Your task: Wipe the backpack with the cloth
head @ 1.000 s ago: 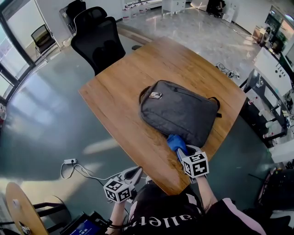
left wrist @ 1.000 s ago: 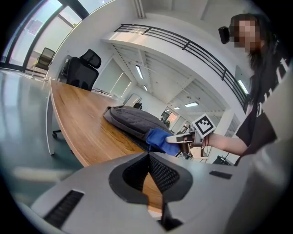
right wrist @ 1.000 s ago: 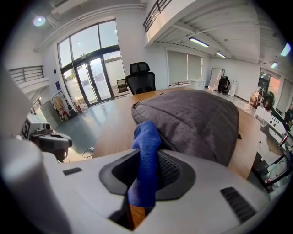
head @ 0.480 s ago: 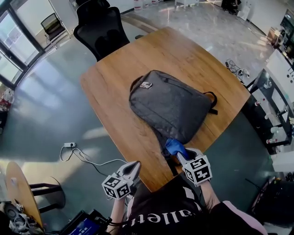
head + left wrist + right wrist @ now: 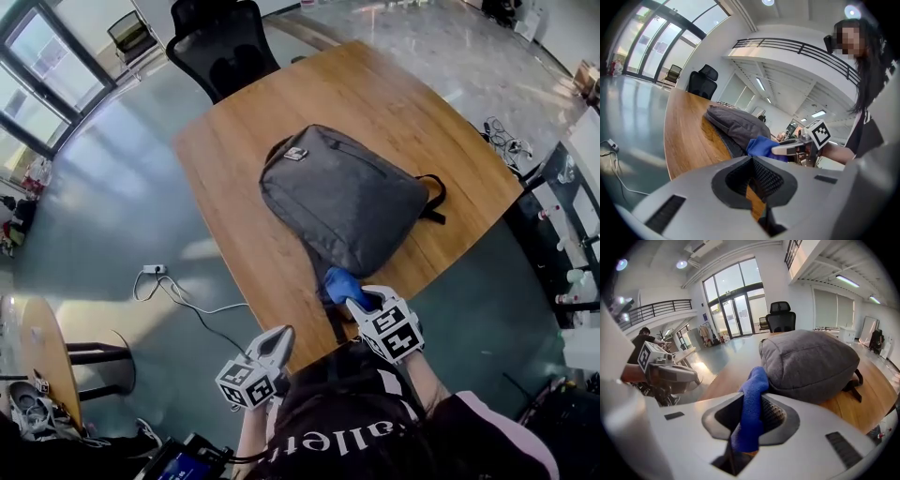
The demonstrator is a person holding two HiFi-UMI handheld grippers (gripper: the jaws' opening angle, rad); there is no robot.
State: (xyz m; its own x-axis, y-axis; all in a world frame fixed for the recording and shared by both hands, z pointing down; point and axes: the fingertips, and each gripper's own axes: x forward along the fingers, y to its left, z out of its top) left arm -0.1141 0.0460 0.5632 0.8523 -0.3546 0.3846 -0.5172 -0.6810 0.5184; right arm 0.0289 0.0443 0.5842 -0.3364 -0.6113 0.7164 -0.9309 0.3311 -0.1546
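Right gripper view: cloth in right tool, just beside backpack.

The grey fabric backpack lies flat on the wooden table, its front face up. A small label sits near the top end, which points away from the person, and black straps show at its right side. The blue cloth is bunched into a narrow fold and pinched between the jaws of the right gripper. Its free end rests against the backpack's near edge.
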